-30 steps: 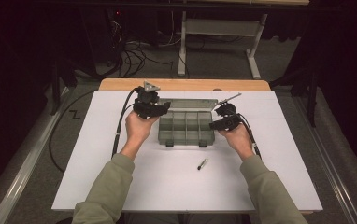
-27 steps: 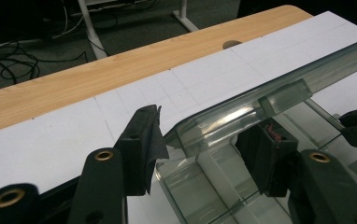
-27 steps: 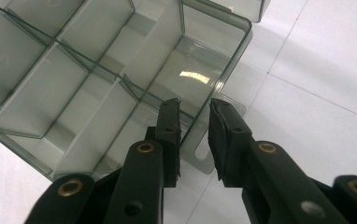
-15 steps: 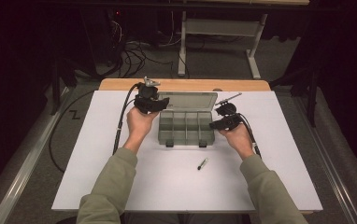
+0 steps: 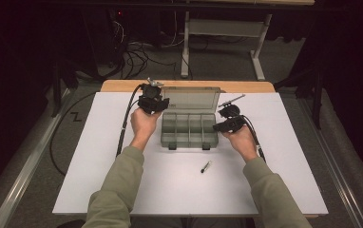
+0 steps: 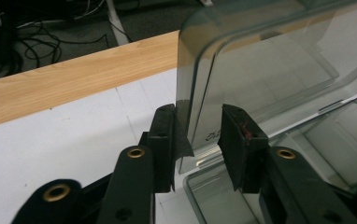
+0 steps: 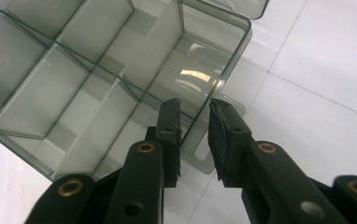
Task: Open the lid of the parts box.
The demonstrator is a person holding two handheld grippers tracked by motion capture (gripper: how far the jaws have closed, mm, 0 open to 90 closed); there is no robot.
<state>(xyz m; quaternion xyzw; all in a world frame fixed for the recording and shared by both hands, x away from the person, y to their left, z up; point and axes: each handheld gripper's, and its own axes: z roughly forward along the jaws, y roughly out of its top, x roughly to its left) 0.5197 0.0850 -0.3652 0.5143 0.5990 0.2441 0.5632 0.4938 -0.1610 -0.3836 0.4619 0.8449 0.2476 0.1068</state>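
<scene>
Left gripper (image 6: 197,140), jaws just closing around the lid (image 6: 260,79) edge without yet pinching it, could slip off, we judged.

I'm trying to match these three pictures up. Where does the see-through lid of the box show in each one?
High view: the lid stands open at the table's far side, behind the box, beside the left tongs.
Left gripper view: the lid rises at upper right, its edge between the jaws.
Right gripper view: a corner of the lid shows at the top edge.
Shared landmark: the box's compartments.
</scene>
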